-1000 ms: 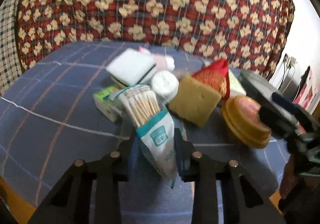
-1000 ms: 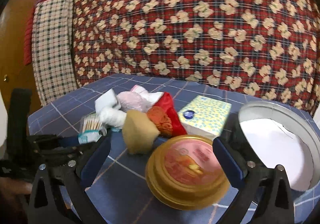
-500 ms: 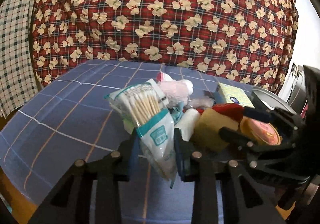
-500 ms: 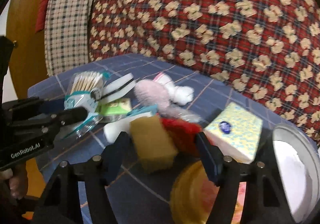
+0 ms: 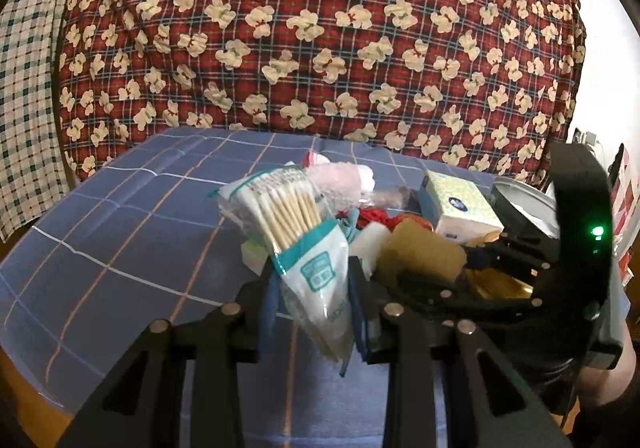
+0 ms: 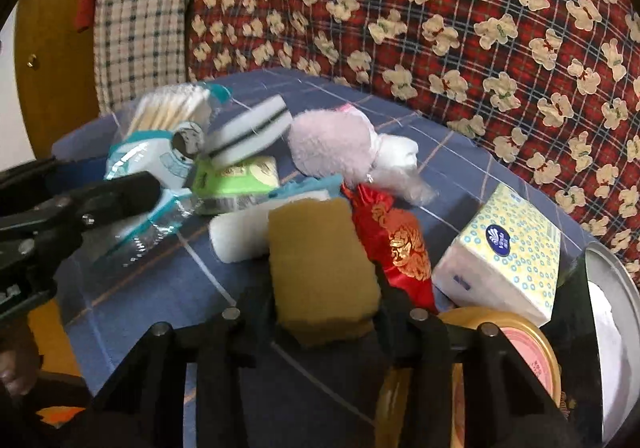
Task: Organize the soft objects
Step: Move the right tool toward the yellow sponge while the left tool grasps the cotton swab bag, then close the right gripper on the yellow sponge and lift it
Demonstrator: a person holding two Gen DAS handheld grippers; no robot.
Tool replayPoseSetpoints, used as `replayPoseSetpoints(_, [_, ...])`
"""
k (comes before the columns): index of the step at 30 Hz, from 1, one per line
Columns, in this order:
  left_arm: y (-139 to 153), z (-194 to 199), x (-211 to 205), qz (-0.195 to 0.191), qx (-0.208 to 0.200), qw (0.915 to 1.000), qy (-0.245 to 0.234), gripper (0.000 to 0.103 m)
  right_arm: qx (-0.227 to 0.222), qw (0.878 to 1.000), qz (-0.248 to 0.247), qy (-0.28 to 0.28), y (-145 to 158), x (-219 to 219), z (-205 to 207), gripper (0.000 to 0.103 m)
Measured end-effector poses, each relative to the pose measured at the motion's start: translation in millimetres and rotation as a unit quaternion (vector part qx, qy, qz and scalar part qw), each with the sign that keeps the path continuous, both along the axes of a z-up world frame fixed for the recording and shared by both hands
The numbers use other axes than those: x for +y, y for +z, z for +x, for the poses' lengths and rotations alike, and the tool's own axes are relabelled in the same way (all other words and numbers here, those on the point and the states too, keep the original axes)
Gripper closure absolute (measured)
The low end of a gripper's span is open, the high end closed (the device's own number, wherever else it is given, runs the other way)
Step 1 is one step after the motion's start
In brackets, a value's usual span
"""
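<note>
The left tool (image 5: 312,288) is gripping a swab bag (image 5: 296,232), holding it raised just left of the sponge (image 6: 320,268). The right tool (image 6: 324,308) is closing its jaws on that brown sponge, which is sitting between them, pads touching its sides. Behind the sponge a white foam block (image 6: 240,236) is lying on the table (image 6: 168,288), and a red pouch (image 6: 396,244) is lying just right of the sponge. Farther behind the sponge a pink plush (image 6: 336,143) is resting; to the sponge's right a tissue pack (image 6: 504,260) is sitting, and a gold tin (image 6: 520,344) is showing near the sponge's right.
</note>
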State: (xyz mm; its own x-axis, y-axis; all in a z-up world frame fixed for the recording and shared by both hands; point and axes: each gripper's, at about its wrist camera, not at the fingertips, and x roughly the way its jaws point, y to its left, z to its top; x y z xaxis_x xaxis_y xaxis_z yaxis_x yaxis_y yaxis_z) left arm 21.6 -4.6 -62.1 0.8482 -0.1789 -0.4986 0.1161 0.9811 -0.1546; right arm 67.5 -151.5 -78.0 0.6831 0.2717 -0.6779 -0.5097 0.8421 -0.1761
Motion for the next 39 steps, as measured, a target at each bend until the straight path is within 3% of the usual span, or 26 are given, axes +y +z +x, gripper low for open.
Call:
replayPoseSetpoints(12, [9.2,-5.9,-12.9,0.009,-0.018,0.9998,-0.006,0.072,-0.034,0.996,0.081,0.010,21.7,-16.9,-18.3,0.060])
replayPoseSetpoints(18, [9.3,-4.1,-14.1,0.012,-0.018,0.9998,-0.002,0.072,-0.045,0.994,0.099,0.026,24.8,-16.6,-25.2,0.060])
replayPoseSetpoints(24, [6.0,-3.2,-14.1,0.010,-0.015,0.9998,-0.005,0.072,-0.020,0.996,0.082,0.023,11.8,-15.9,-20.1,0.058])
replayPoseSetpoints(39, [-3.9,-0.4,-8.3,0.004,-0.003,1.0000,-0.006,0.072,-0.015,0.999,0.041,0.024,0.8,-11.2,-28.0,0.046])
